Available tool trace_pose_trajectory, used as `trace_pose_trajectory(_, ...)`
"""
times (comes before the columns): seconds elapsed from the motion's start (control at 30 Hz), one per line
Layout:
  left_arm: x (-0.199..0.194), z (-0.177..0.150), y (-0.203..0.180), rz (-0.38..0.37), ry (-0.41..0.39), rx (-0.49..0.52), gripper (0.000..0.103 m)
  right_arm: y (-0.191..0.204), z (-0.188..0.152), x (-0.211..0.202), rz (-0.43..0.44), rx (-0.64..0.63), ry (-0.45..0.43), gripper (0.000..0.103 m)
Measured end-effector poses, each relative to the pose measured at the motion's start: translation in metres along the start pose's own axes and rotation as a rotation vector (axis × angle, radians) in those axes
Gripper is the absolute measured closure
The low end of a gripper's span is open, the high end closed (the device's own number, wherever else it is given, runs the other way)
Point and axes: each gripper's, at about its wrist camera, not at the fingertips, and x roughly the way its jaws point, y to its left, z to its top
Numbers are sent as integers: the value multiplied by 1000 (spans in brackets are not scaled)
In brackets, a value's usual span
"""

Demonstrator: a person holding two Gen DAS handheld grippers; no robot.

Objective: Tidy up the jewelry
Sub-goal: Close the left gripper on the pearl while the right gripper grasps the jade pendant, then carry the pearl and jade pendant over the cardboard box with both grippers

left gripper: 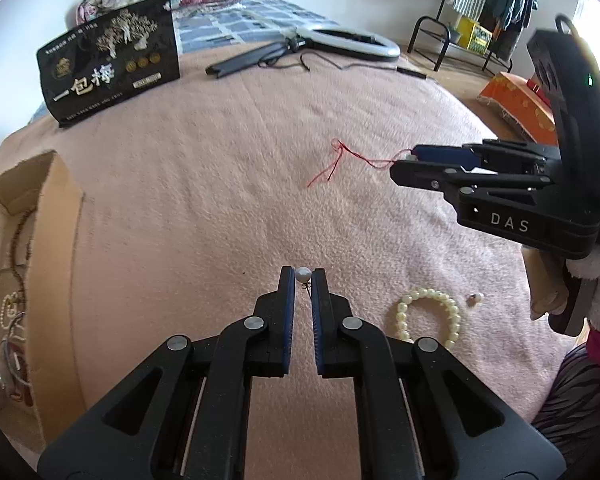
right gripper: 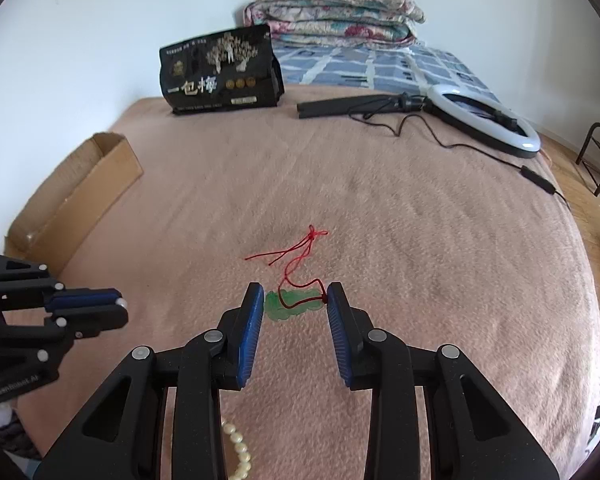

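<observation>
Pink fleece blanket (left gripper: 228,184) covers the bed, serving as work surface. Left gripper (left gripper: 302,276) is clamped on a single white pearl earring (left gripper: 302,274), the pearl pinched at the very fingertips with its small wire hook showing just below; the right wrist view confirms the pearl at the closed tips. Right gripper (right gripper: 296,300) holds a green jade pendant (right gripper: 288,305) between its blue pads, one end against each pad, the jaws standing partway in. Red cord (right gripper: 296,256) runs from the pendant's right end, loops upward and trails onto the blanket, ending in a knot. Lettering "DAS" reads on the side of the right gripper body in the left wrist view; faint print on the left gripper body in the other view is not legible. Pearl bracelet (left gripper: 428,318) lies on the blanket near the left gripper, with a small loose earring (left gripper: 475,298) just beside it. Cardboard box (left gripper: 56,280) sits at the bed's left edge, holding bead strands and a pearl necklace. Black snack bag (left gripper: 108,60) stands at the far end, large white characters "一包梅" readable, smaller print not. Ring light (right gripper: 484,120) with cable lies far right. Folded floral quilt (right gripper: 332,12) is stacked behind.
</observation>
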Motion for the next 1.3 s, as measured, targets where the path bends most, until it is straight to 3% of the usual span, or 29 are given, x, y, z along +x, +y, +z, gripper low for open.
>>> trace_pose_trajectory(0.67, -93, 2, 38, 32, -152, -79, 97, 27, 16, -68, 20, -7, -111, 72)
trace_pose_trajectory(1.3, -165, -21, 155, 164, -288, -266, 97, 121, 63, -93, 152, -117, -171, 72)
